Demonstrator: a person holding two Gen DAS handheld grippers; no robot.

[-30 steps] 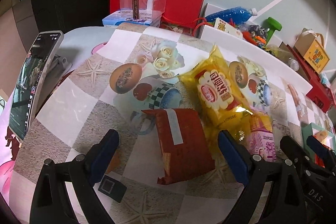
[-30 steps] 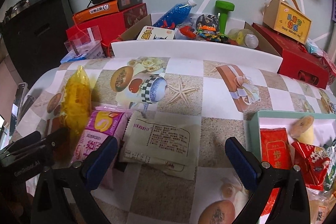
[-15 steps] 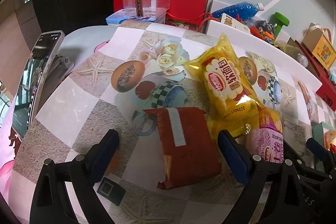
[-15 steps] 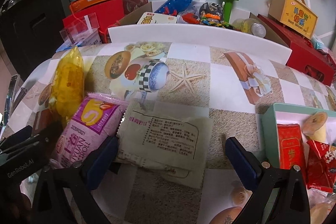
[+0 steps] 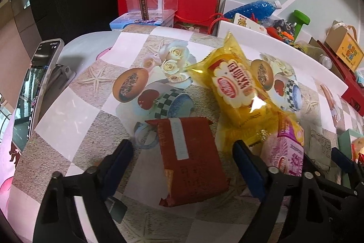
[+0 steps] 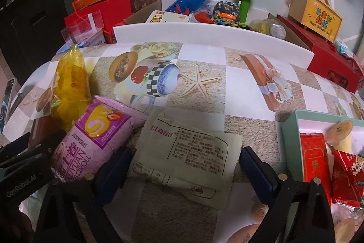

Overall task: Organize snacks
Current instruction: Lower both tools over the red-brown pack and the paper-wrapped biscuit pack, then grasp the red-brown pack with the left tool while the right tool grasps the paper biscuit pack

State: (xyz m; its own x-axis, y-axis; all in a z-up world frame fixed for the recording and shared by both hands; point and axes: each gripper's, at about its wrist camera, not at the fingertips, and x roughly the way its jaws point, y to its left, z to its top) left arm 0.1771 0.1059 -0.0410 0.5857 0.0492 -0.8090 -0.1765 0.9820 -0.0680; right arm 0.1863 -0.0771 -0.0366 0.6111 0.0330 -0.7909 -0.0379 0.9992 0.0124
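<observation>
My left gripper (image 5: 182,165) and right gripper (image 6: 184,170) both tilt downward, jaws apart, having just been closing; nothing is pinched.

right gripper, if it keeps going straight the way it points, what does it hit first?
Most likely the pale green packet: it lies flat between the open right gripper fingers, which have just been closing. Pads not yet touching, as far as visible.

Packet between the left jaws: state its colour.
Dark red packet with a pale strip down it, clearest in the left wrist view.
</observation>
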